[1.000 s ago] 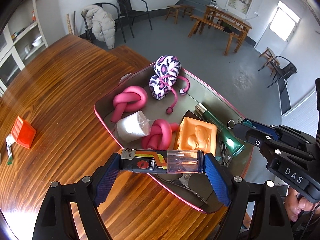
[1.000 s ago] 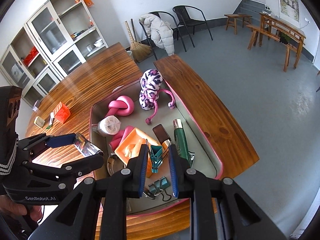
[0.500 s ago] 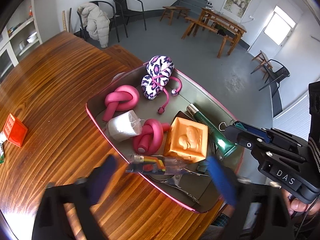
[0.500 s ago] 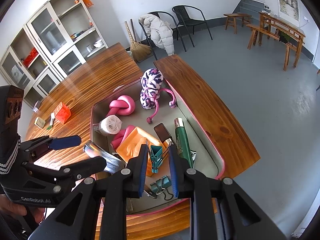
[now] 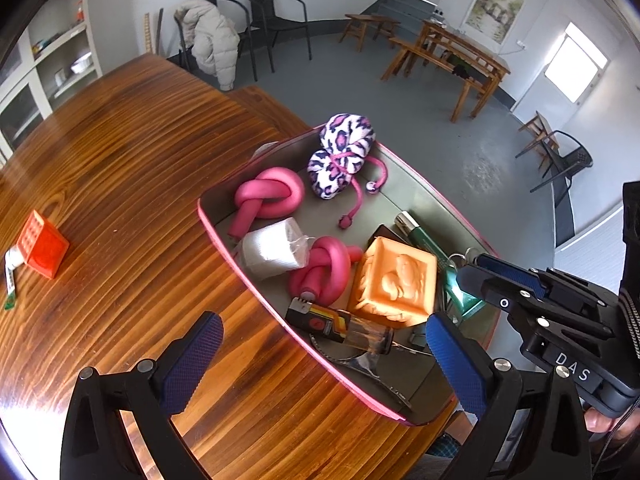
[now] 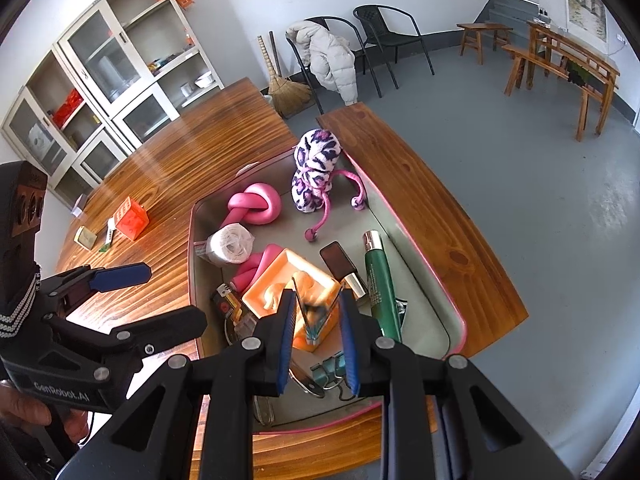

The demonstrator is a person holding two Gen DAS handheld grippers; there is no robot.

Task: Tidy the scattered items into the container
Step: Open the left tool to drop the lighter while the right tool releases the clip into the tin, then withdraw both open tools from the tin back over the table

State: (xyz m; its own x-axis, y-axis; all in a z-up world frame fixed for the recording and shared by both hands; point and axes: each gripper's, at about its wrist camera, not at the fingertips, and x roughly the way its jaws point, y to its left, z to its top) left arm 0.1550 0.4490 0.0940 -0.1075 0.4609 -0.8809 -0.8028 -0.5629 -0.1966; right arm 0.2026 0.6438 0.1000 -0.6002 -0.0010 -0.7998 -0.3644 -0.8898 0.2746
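Observation:
A pink-rimmed grey tray (image 5: 224, 240) (image 6: 440, 292) on the wooden table holds pink foam knots (image 5: 268, 200), a leopard plush (image 5: 340, 156), a white roll (image 5: 272, 248), an orange block (image 5: 392, 280), a green tube (image 6: 380, 280) and a striped lighter (image 5: 336, 322) (image 6: 230, 306). My left gripper (image 5: 320, 360) is open and empty above the tray's near rim, the lighter lying in the tray below it. My right gripper (image 6: 316, 332) has its jaws parted, and a teal binder clip (image 6: 314, 320), blurred, sits between them over the tray; another clip (image 6: 332, 368) lies below.
An orange box (image 5: 42, 246) (image 6: 132, 222), a small tube (image 5: 10, 276) and a small card (image 6: 86, 236) lie on the table to the left of the tray. A wooden bench (image 6: 420, 208) runs along the tray's right side. Cabinets and chairs stand behind.
My left gripper opened and the lighter dropped into the tray; the gripper drew back. My right gripper's jaws widened around the teal binder clip, which now looks blurred.

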